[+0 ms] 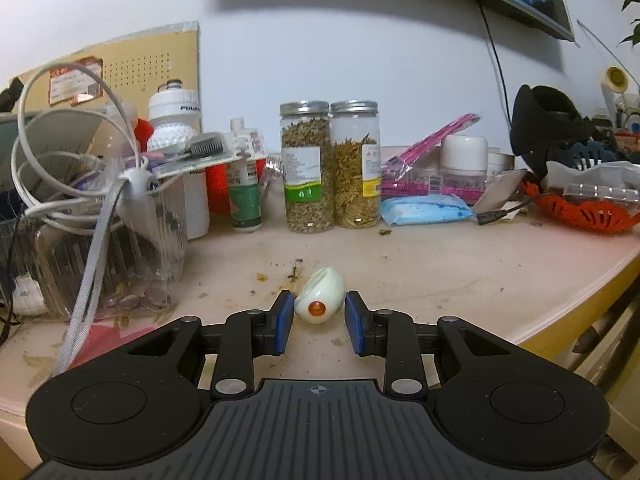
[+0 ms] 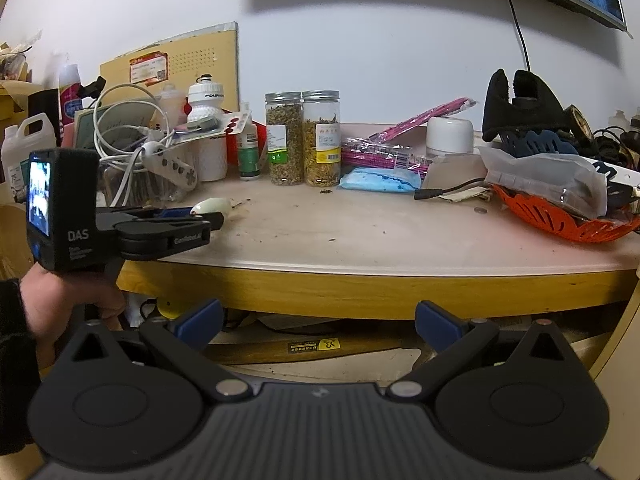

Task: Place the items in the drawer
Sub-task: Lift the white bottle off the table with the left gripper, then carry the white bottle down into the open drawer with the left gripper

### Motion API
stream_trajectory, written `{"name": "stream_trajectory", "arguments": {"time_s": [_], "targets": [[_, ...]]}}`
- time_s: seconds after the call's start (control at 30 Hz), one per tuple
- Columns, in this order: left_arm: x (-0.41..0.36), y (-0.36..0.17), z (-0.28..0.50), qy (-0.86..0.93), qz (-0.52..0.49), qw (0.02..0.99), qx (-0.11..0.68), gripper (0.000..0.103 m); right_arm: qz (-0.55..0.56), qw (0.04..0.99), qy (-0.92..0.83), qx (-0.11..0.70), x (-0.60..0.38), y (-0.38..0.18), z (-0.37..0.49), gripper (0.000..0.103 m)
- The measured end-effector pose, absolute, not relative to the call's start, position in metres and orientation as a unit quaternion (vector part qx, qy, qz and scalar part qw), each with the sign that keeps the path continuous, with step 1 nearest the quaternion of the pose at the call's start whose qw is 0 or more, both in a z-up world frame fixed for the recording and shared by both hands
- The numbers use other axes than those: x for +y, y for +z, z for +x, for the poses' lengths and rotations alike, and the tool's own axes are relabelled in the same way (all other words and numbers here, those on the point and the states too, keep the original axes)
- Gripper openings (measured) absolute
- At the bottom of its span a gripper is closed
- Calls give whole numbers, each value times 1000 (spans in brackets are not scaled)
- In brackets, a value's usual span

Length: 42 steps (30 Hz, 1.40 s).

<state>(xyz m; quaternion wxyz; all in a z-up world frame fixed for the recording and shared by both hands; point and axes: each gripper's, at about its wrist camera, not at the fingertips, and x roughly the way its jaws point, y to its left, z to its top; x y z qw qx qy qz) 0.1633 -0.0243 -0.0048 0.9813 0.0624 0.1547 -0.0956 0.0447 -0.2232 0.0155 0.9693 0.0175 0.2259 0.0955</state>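
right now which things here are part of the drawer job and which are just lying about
In the job:
- small white egg-shaped object with an orange button, lying between the pads of the open left gripper
- right gripper, open, empty, below the table edge

Lying about:
- two clear jars of dried herbs
- blue mask packet
- orange plastic basket
- coiled white cable

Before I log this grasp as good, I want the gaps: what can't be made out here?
- Drawer: in neither view; the right wrist view shows only the table edge.
- Contact of the left tongs with the white egg-shaped item: a gap shows at the right pad, the left is unclear.
- Jar labels: print too small.
- White item in right wrist view: partly hidden by the left tongs.
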Motion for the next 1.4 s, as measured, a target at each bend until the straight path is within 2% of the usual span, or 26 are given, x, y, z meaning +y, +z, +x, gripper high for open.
{"name": "stream_trajectory", "arguments": {"time_s": [0.43, 1.4], "targets": [[-20, 7, 142, -93, 58, 982, 155, 27, 16, 970, 93, 223, -225, 17, 44, 103], [-6, 25, 36, -69, 49, 981, 175, 27, 14, 972, 87, 216, -228, 22, 41, 103]]}}
